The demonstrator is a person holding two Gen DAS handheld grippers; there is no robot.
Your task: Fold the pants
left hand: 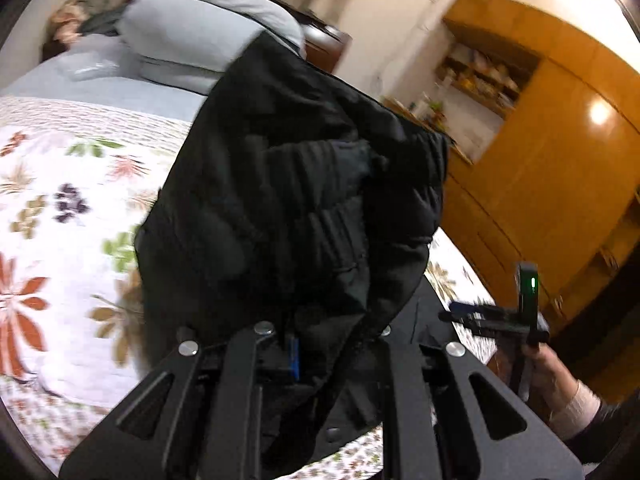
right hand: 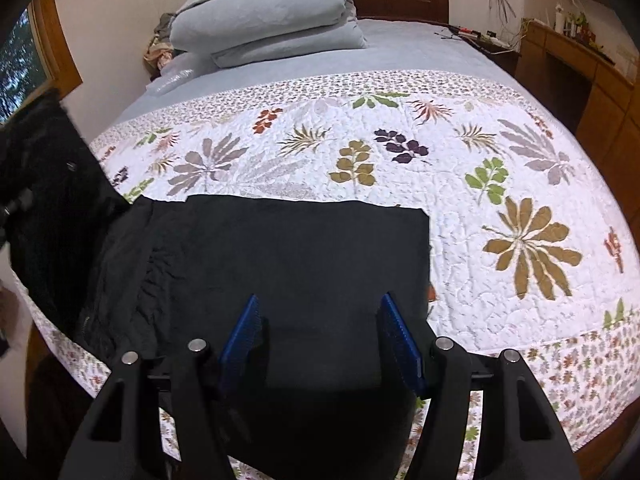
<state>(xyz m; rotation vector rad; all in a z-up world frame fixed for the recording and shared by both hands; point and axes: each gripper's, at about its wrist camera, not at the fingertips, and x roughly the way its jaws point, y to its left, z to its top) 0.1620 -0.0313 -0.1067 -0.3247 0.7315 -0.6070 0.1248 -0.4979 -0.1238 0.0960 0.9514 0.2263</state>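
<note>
Bed (right hand: 400, 56) — floral quilt (right hand: 500, 184), black pants (right hand: 304, 248), folded duvet (right hand: 264, 20).

Light: we see a bright room | Glare: shiny spot on the wooden cupboard (left hand: 598, 114) | Blur: left view smeared, right view sharp | Edges: bent round, dark corners

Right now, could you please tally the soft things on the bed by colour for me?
Black: 1, the pants, one end lifted by the left gripper.
Pale blue: 1, the folded duvet.
White floral: 1, the quilt.
Total: 3
</note>
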